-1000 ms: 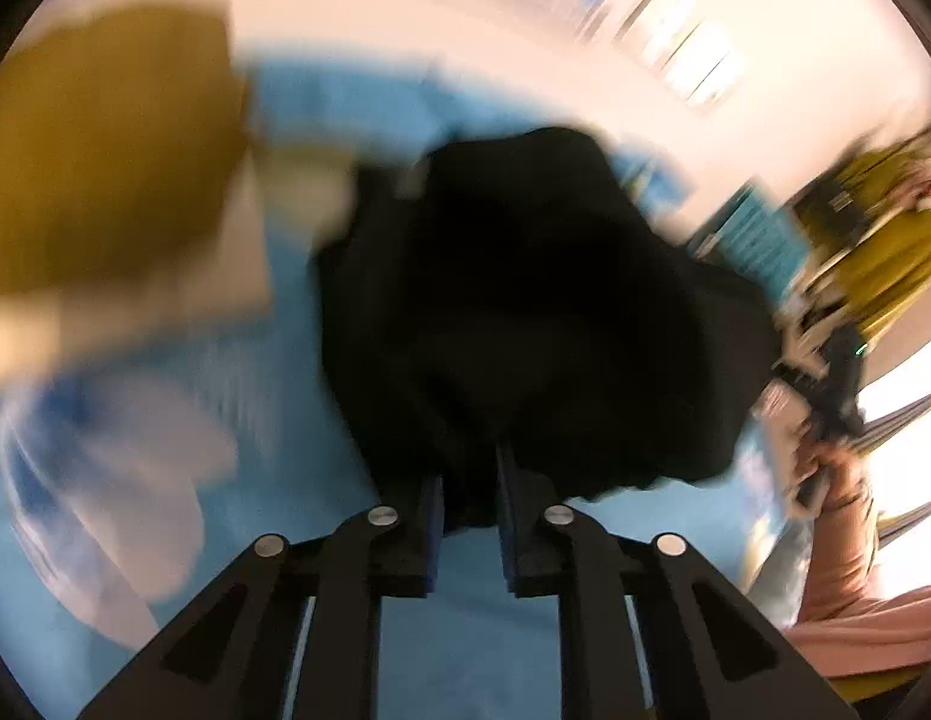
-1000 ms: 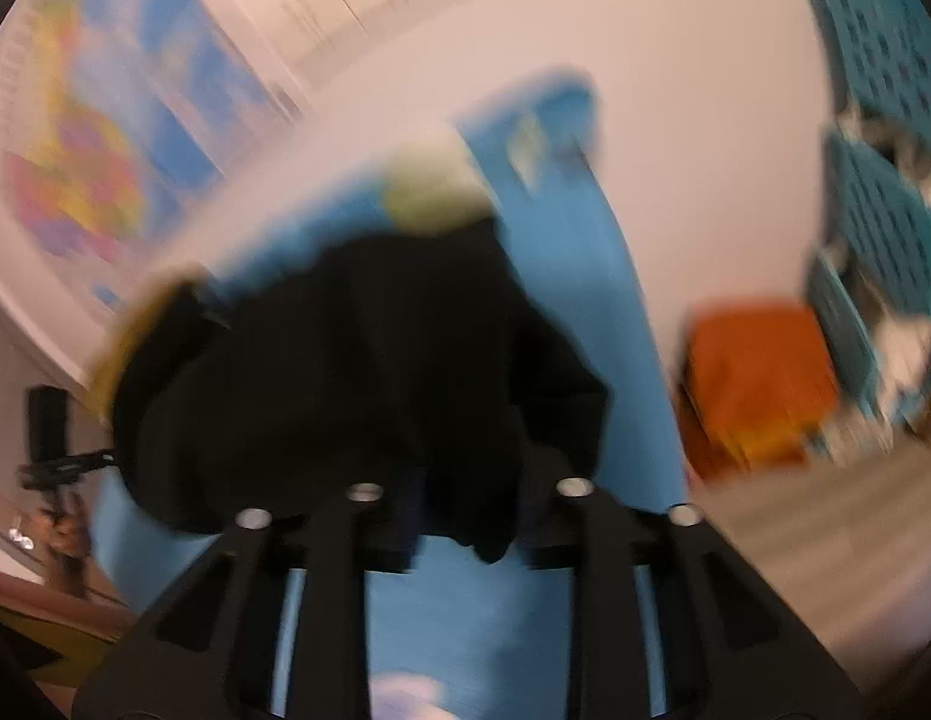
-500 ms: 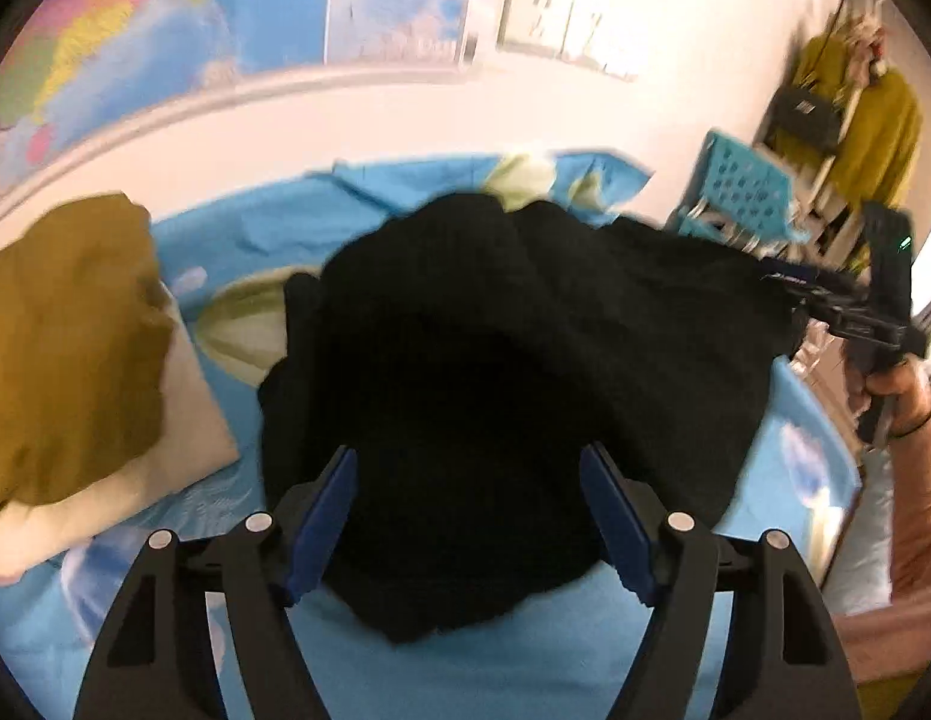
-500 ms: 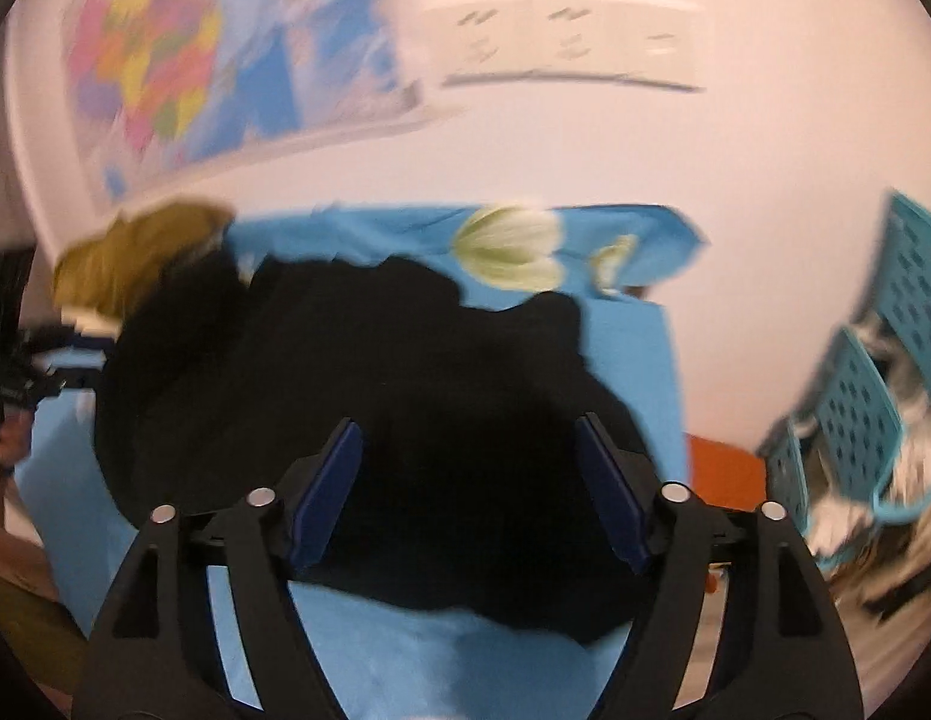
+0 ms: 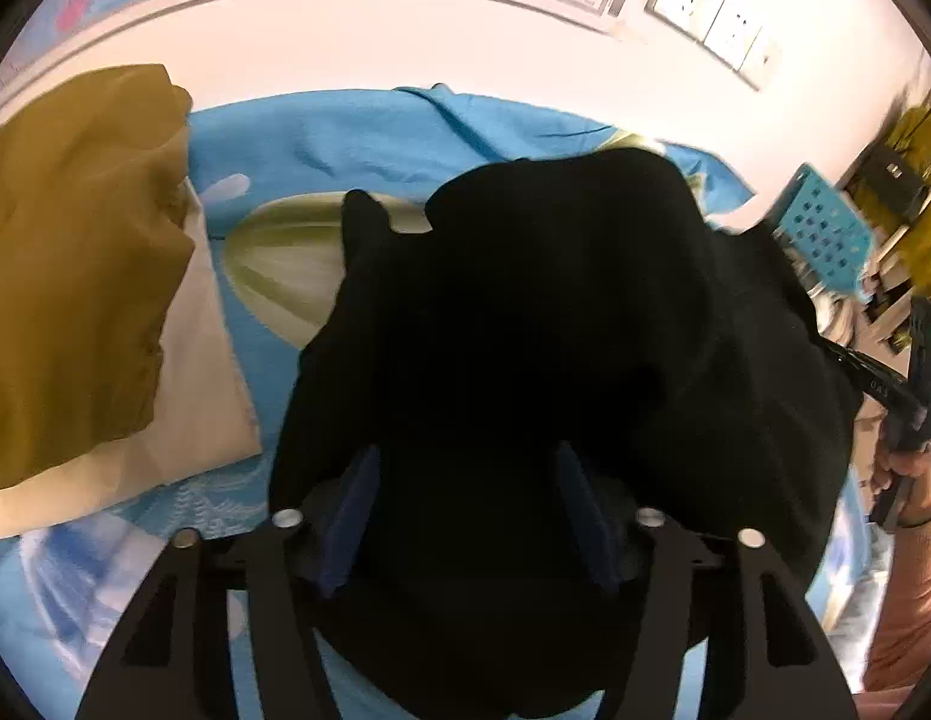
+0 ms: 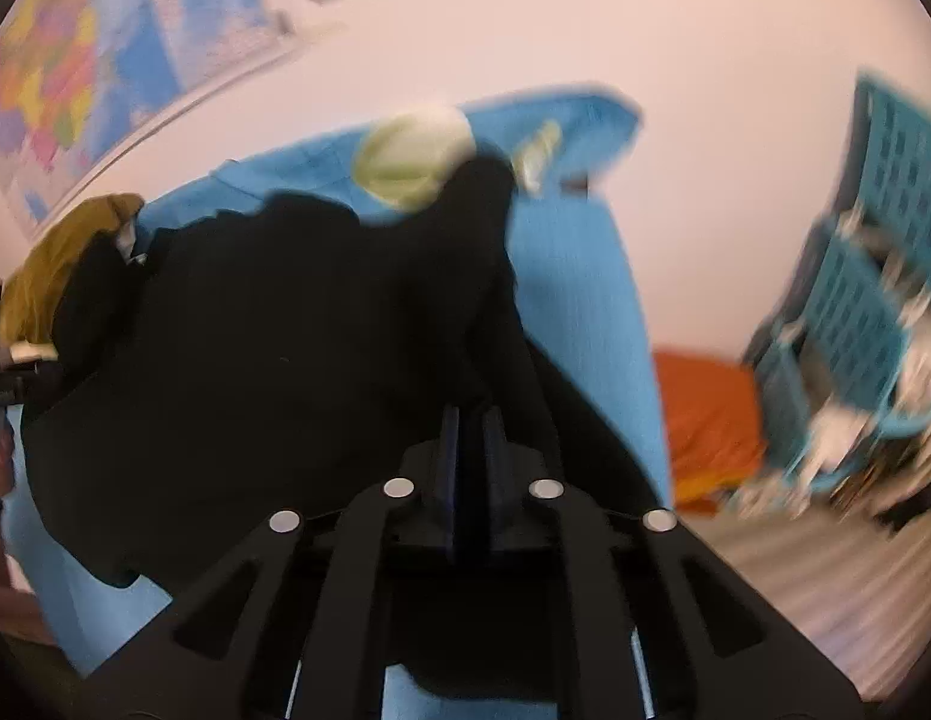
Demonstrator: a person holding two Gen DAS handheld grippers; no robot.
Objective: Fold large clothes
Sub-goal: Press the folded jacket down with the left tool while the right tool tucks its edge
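Between the wide-spread blue pads of the left gripper (image 5: 465,504), a soft, limp black garment (image 5: 555,348) is lying bunched on the blue printed bedsheet (image 5: 357,132); it looks light and best taken by an edge. Right of it, the right gripper (image 6: 470,438) is pinching a fold, jaws nearly together. Beyond, left of the garment, a mustard-yellow cloth (image 5: 69,264) is resting.

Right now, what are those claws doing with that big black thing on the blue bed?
A person is folding a big black garment on the blue sheet, holding a claw in each hand. The right claw is pinched shut on a bit of the black cloth. The left claw is open, its two fingers spread over the cloth. A mustard-yellow garment lies off to the side on something white. The black garment looks bunched up, not neatly folded yet.
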